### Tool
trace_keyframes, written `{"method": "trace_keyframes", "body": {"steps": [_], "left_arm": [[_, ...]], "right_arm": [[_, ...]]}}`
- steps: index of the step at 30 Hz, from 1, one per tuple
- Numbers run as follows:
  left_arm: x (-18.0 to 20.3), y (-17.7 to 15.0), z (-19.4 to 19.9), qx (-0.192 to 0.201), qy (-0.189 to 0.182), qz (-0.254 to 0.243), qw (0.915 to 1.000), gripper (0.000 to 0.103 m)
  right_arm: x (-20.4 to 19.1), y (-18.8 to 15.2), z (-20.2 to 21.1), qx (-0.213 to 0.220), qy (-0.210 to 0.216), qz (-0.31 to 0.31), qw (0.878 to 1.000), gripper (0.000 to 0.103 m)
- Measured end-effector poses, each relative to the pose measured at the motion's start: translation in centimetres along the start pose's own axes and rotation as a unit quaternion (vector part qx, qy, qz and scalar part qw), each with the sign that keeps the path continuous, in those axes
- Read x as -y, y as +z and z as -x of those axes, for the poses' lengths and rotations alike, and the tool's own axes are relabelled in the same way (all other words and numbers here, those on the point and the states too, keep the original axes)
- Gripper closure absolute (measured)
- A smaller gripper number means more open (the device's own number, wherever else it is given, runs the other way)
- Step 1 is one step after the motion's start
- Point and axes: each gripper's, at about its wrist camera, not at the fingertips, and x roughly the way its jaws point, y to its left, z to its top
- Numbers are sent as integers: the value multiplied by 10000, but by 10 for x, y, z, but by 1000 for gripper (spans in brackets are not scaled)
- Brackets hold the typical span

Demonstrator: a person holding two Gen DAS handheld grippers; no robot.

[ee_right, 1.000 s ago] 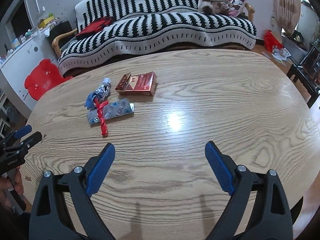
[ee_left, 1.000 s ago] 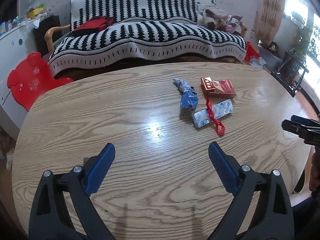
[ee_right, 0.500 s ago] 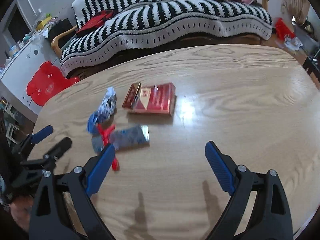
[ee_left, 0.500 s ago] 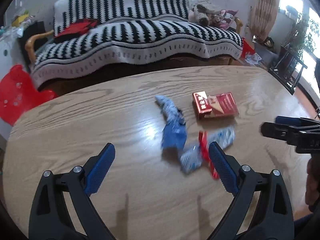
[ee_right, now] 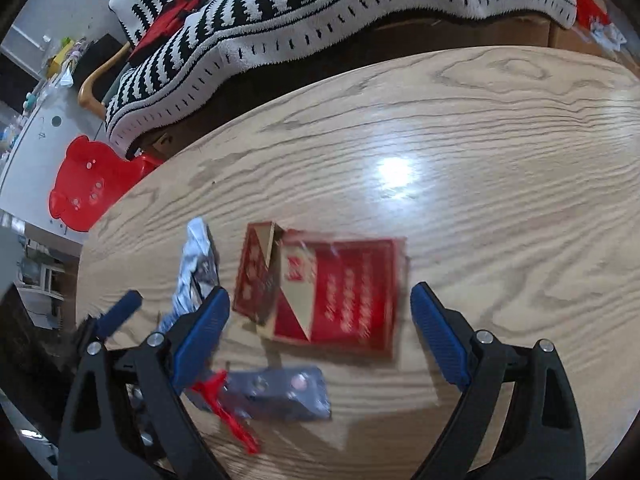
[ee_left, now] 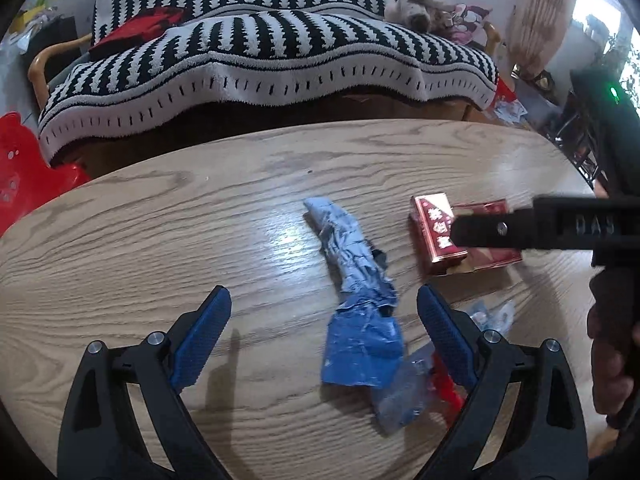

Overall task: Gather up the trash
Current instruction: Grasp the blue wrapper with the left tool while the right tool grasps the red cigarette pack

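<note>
Trash lies on the oval wooden table (ee_left: 140, 240): a crumpled blue and silver wrapper (ee_left: 356, 308), a red cigarette box (ee_right: 332, 292) with its lid flipped open, and a clear blister pack (ee_right: 276, 396) with a red plastic strip (ee_right: 228, 412) across it. My left gripper (ee_left: 324, 336) is open, with the blue wrapper lying between its fingers. My right gripper (ee_right: 320, 332) is open too, its fingers standing either side of the red box (ee_left: 440, 236). In the left wrist view a black finger of the right gripper crosses over that box. Part of the blister pack (ee_left: 404, 396) is hidden behind my left gripper's right finger.
A sofa under a black and white striped throw (ee_left: 260, 60) runs behind the table's far edge, with a red cushion (ee_left: 140, 28) and a stuffed toy (ee_left: 416, 12) on it. A red bear-shaped stool (ee_right: 92, 184) stands off the left end. A hand (ee_left: 612, 352) holds the right gripper.
Both grippers have moved forward and down toward the trash. The wrapper now lies between the left fingers and the red box between the right ones. Both stay open.
</note>
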Motion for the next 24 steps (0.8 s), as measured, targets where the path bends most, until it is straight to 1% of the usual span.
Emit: {"method": "trace_keyframes", "body": {"steps": [1,3,4,5,6,7,8,9,10,11,12,13,14,15,16,17,22,24], "left_arm": [[-1,-1,-1,-8,22,-15,10000,12],[-2,-3,-3,-9,114,-93,9999,14],[-3,-4,-4,-11,135,-124,9998,18],[-4,-4,-6,-35,137,-147,9998,25],[-5,-4,-7,-48,128,-135,9998,28],[-7,-5,-9,-66,110,-80,9999,36],[-10,-5,-10,-72,3,14,10000,42],[-11,-4,-9,-64,-3,44,10000,51],[-12,-4,-10,-77,46,36,10000,66],[-14,-4,-9,-88,99,29,9999,74],[-17,-4,-8,-82,48,98,9999,75],[-20,-4,-6,-78,17,167,9998,76],[-22,-4,-4,-53,64,208,9997,77],[-24,-3,-1,-24,118,216,9997,77],[-26,-3,3,37,156,243,9996,77],[-28,-2,6,71,169,281,9994,78],[-33,1,29,215,163,551,9981,78],[-29,-1,37,252,128,498,9984,78]], "right_arm": [[-5,2,-3,-15,-33,76,10000,12],[-14,3,-7,-52,-142,186,9997,11],[-19,3,-10,-62,-222,244,9994,10],[-24,3,-13,-75,-283,311,9991,10],[-29,3,-15,-79,-368,398,9985,10],[-33,2,-17,-69,-472,466,9978,10],[-35,2,-19,-56,-556,514,9971,10],[-38,1,-20,-46,-658,579,9961,10],[-39,1,-21,-32,-700,601,9957,10],[-39,-1,-22,1,-693,616,9957,10],[-40,-2,-22,30,-676,644,9956,10],[-39,-3,-20,77,-640,645,9958,13],[-37,-4,-18,134,-586,620,9963,15],[-35,-5,-14,213,-532,586,9966,20],[-32,-5,-7,340,-407,526,9972,44],[-30,-5,-2,359,-326,494,9976,60],[-24,-12,9,215,-53,358,9991,69],[-23,-15,18,279,102,296,9991,73]]}}
